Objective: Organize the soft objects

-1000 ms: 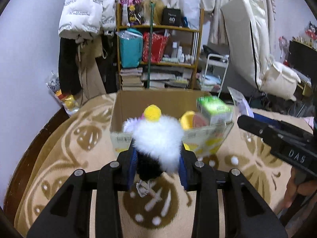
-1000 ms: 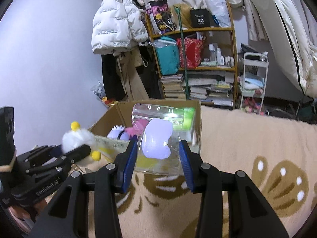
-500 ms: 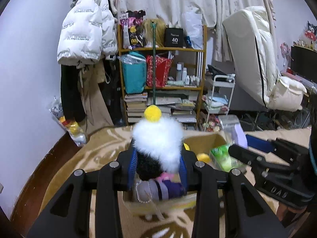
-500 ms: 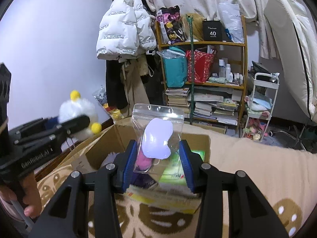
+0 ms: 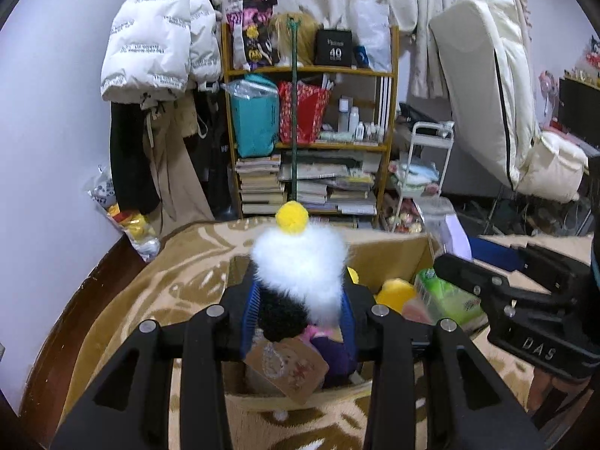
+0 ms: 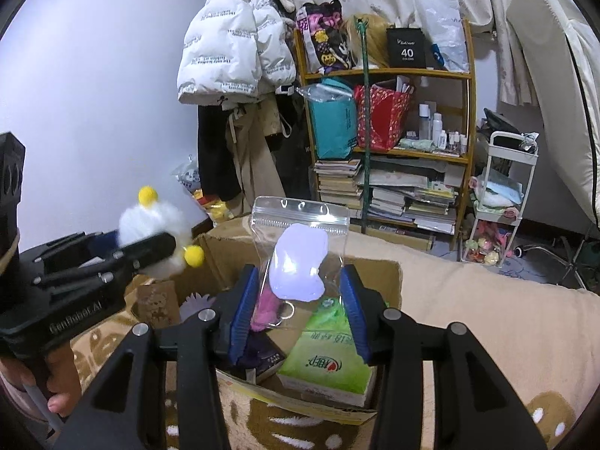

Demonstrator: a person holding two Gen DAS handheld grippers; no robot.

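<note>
Box (image 6: pixel 378 273): cardboard, seen low in both frames.
Left gripper (image 5: pixel 298 307): clamped on fluffy white toy (image 5: pixel 300 266).
Right gripper (image 6: pixel 298 300): clamped on clear zip bag (image 6: pixel 300 232), held above green tissue pack (image 6: pixel 330 352).

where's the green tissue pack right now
The green tissue pack lies in the cardboard box, at its right side. In the right wrist view it sits just below the clear bag held by the right tool.
</note>
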